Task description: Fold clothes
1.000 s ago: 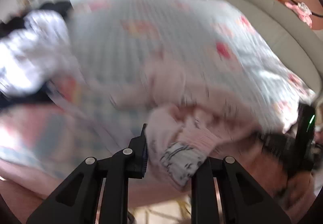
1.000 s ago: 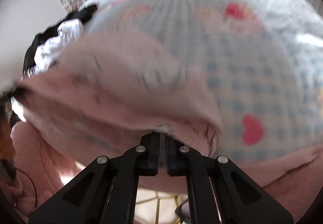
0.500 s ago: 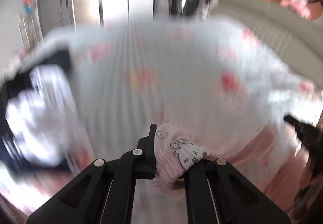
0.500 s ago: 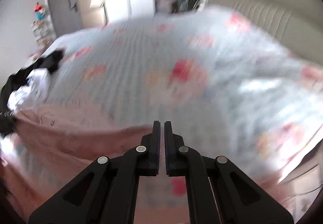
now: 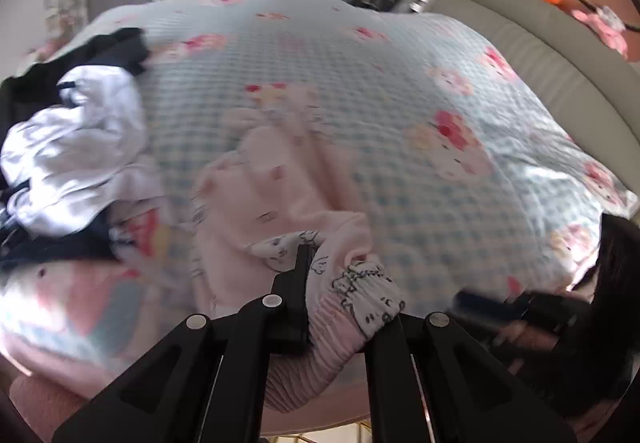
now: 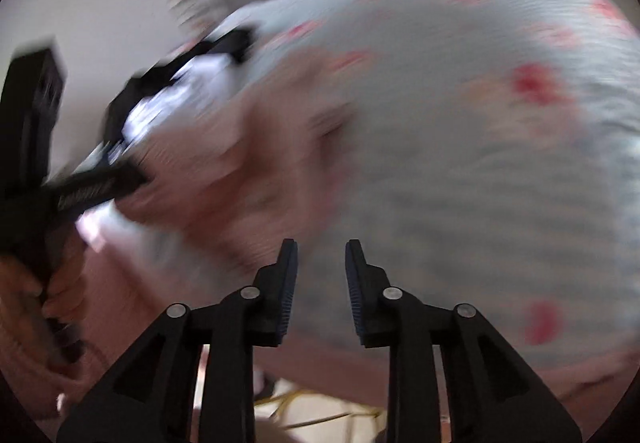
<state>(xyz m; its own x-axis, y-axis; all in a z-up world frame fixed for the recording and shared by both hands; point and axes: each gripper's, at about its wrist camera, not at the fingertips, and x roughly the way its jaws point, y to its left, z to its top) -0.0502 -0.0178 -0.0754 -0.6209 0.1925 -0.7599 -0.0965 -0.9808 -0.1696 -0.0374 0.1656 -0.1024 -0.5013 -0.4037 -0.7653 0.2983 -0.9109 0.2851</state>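
Left hand-held gripper (image 5: 340, 283) is clamped narrow on the elastic, cartoon-printed waistband of a pink garment (image 5: 288, 179), bunched between its fingers at the near edge of the bed (image 5: 360, 55). From that pinch the pink garment trails away across the blue-checked, flower-printed bedcover (image 5: 460, 203), lying crumpled toward the middle of the bed. On the left side of the bed sits a heap of white and dark clothes (image 5: 68, 147), just beside the pink garment. A padded grey headboard (image 5: 560, 55) runs along the far right.

Right hand-held gripper (image 6: 321, 283) has its jaws opening, with a clear gap and nothing between them; it hovers over the near edge of the bedcover, to the right of the pink garment, which shows blurred in its view. In that same view the left hand-held gripper and the hand (image 6: 24, 283) holding it appear at the far left, gripping the garment's edge.
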